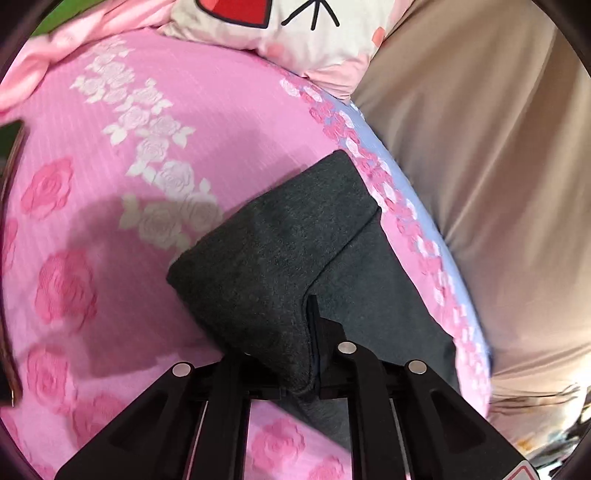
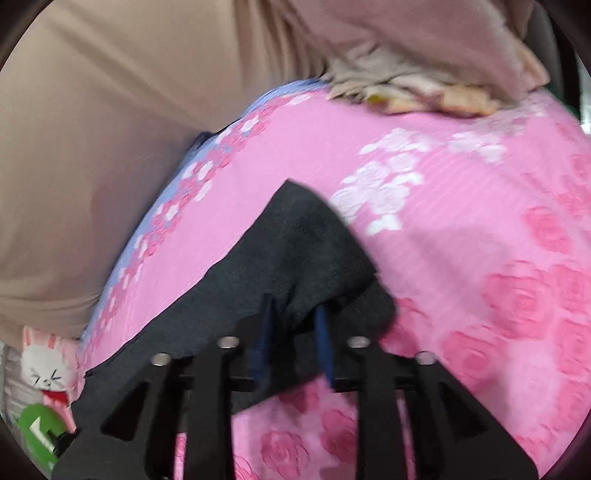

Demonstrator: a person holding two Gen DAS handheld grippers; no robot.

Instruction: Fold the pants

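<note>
Dark grey pants (image 1: pixel 280 254) lie on a pink bed sheet with roses (image 1: pixel 122 258). In the left wrist view my left gripper (image 1: pixel 310 332) is shut on a folded edge of the pants and holds it lifted above the sheet; the lower layer runs off to the right. In the right wrist view my right gripper (image 2: pixel 293 332), with blue fingers (image 2: pixel 264 332), is shut on another bunched edge of the pants (image 2: pixel 295 251), also raised off the sheet (image 2: pixel 461 258). The rest of the pants trails down to the left.
A beige fabric surface (image 1: pixel 480 166) runs along the bed's edge, also in the right wrist view (image 2: pixel 92 147). A cartoon pillow (image 1: pixel 295 33) lies at the head. A heap of pale clothes (image 2: pixel 424 81) lies on the far side. A dark object (image 1: pixel 9 147) sits at the left.
</note>
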